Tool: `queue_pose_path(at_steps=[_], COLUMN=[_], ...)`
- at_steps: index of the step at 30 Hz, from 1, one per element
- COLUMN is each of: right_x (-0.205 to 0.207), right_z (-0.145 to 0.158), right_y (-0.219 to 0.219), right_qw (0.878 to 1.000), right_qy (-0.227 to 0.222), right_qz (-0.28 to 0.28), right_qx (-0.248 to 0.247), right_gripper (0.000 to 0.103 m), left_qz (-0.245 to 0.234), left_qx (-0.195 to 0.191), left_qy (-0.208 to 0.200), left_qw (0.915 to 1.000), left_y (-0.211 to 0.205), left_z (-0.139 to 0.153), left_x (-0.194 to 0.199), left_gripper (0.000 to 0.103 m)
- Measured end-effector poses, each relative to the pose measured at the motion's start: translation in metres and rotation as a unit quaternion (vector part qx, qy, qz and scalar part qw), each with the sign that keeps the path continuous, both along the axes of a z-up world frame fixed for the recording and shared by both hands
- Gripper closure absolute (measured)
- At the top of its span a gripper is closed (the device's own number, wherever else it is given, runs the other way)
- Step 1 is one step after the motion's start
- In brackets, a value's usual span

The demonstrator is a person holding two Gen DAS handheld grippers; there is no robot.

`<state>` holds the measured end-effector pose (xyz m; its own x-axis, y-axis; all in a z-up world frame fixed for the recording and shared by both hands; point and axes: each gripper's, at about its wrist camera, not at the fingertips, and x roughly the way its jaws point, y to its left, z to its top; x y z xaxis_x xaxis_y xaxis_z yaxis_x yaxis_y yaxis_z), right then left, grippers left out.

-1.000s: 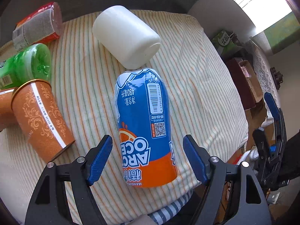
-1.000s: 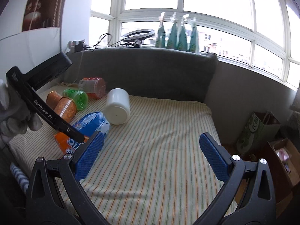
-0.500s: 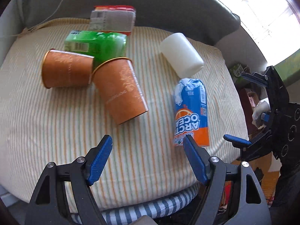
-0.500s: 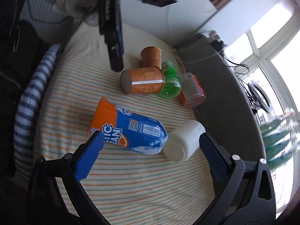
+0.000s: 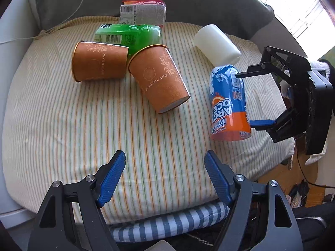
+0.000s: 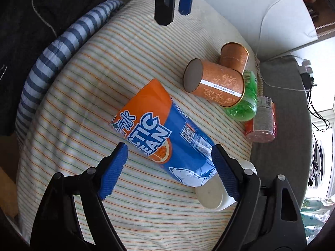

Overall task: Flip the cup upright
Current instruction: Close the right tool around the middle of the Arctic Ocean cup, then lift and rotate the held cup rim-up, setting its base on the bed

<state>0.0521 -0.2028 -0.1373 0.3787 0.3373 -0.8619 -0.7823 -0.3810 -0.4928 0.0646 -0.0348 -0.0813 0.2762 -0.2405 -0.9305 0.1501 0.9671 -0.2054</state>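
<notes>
The tall blue-and-orange printed paper cup (image 6: 165, 133) lies on its side on the striped cream cushion (image 6: 79, 113), directly ahead of the right gripper (image 6: 167, 167), whose jaws stand wide apart and empty on either side of its blue end; its long axis runs from the orange end, far left, to the blue end, near right. The left gripper (image 5: 165, 175), also spread wide and holding nothing, is farther off, the cup (image 5: 229, 102) well to its right, so the right looks better placed
</notes>
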Motion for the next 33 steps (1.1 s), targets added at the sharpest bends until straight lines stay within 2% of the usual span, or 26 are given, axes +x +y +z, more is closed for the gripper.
queue_pose_path(at_steps=[8,14,17,25,27,33], right_x=[0.015,0.024,0.027,0.031,0.031,0.032], right_z=[-0.008,-0.004,-0.004,-0.026,-0.029,-0.029], right_y=[0.018,0.036,0.046,0.069,0.072,0.079], right_qw=[0.998,0.997,0.994,0.981,0.98,0.987], right_qy=[-0.022,-0.021,-0.02,-0.022,-0.017,-0.006], right_qz=[0.048,0.075,0.098,0.164,0.168,0.133], right_qx=[-0.017,-0.026,-0.045,-0.105,-0.105,-0.088], right_gripper=[0.02,0.02,0.02,0.021,0.031,0.033], left_qz=[0.007,0.039,0.053,0.077,0.078,0.073], left_qx=[0.004,-0.003,-0.005,-0.019,-0.019,-0.027], left_qy=[0.009,0.009,0.008,0.01,0.012,0.007], left_qw=[0.9999,0.9992,0.9986,0.9968,0.9967,0.9969], left_y=[0.006,0.029,0.038,0.056,0.058,0.061], left_z=[-0.009,-0.006,-0.005,-0.009,-0.01,-0.01], left_x=[0.004,0.006,0.008,0.013,0.015,0.02], left_gripper=[0.025,0.025,0.025,0.025,0.025,0.025])
